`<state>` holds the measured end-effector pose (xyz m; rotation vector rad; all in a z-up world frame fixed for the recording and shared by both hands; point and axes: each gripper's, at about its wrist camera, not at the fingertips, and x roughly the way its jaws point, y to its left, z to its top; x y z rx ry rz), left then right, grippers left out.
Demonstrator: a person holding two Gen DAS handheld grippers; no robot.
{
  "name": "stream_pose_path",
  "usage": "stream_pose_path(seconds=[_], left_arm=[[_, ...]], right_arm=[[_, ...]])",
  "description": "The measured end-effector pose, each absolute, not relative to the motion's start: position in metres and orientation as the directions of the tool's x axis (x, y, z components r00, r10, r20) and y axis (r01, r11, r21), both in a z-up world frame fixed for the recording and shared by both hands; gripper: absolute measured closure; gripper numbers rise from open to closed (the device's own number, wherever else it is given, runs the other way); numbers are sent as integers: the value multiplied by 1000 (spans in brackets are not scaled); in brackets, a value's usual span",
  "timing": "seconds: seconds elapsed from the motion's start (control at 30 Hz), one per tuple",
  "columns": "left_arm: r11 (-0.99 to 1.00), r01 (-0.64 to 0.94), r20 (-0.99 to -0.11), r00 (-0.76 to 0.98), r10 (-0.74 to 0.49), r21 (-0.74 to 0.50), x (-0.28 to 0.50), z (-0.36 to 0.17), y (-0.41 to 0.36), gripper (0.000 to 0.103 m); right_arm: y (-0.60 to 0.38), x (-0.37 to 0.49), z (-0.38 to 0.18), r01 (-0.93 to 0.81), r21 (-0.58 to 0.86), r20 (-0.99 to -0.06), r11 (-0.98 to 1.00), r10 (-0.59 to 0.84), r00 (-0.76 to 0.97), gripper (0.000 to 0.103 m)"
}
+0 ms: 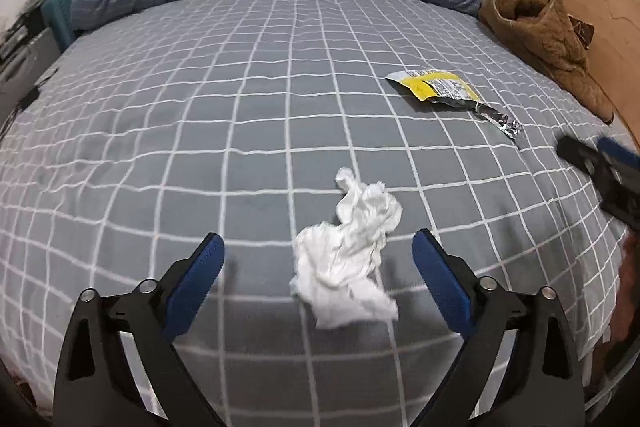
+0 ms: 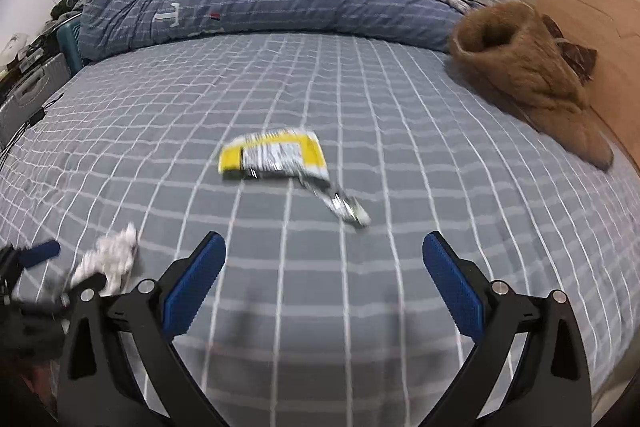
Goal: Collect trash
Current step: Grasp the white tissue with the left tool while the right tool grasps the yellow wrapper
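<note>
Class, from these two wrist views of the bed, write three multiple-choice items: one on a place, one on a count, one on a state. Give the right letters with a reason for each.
1. Where does the crumpled white tissue lie?
A. between the open fingers of the left gripper, on the grey checked bedsheet
B. on the brown fleece garment
C. on the pillow

2. How many pieces of trash lie on the sheet?
A. one
B. two
C. four

3. How does the right gripper stand?
A. shut on the wrapper
B. shut and empty
C. open and empty

Answers:
1 A: the tissue sits between the blue pads, which do not press on it.
2 B: only the tissue and the torn yellow and silver snack wrapper show.
3 C: its blue pads stand wide apart, short of the wrapper.
</note>
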<state>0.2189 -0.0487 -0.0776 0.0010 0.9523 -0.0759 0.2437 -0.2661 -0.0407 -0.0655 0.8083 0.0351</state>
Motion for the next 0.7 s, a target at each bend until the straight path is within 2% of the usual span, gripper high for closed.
stream_pose_path(seconds=[0.13, 0.2, 0.23, 0.27, 0.33, 0.4, 0.5, 0.57, 0.7], left_arm=[[993, 110, -828, 554, -90, -34, 228, -89, -54, 27], [991, 131, -836, 541, -91, -23, 231, -96, -55, 53], [990, 138, -843, 530, -92, -21, 233, -100, -56, 59], [990, 142, -849, 521, -91, -19, 235, -105, -55, 65], [989, 146, -841, 533, -91, -15, 236, -108, -55, 70], [989, 150, -833, 545, -92, -12, 236, -109, -53, 80], [987, 156, -827, 549, -118, -37, 239, -108, -49, 86], [986, 159, -824, 551, -133, -52, 240, -106, -45, 87], [987, 156, -820, 559, -127, -47, 241, -107, -37, 87]], right_arm=[[-249, 283, -46, -101, -52, -721, 994, 33, 693, 8], [-241, 300, -49, -118, -58, -721, 991, 40, 692, 8], [-236, 310, -52, -128, -58, -723, 990, 47, 689, 8], [-234, 319, -54, -134, -53, -727, 989, 54, 685, 8], [-226, 338, -61, -147, -45, -734, 988, 68, 676, 8], [-221, 350, -67, -158, -37, -740, 987, 79, 667, 8], [-215, 368, -81, -153, -26, -762, 988, 79, 643, 8], [-212, 374, -92, -156, -18, -774, 988, 85, 628, 8], [-210, 386, -112, -156, 15, -812, 988, 103, 574, 22]])
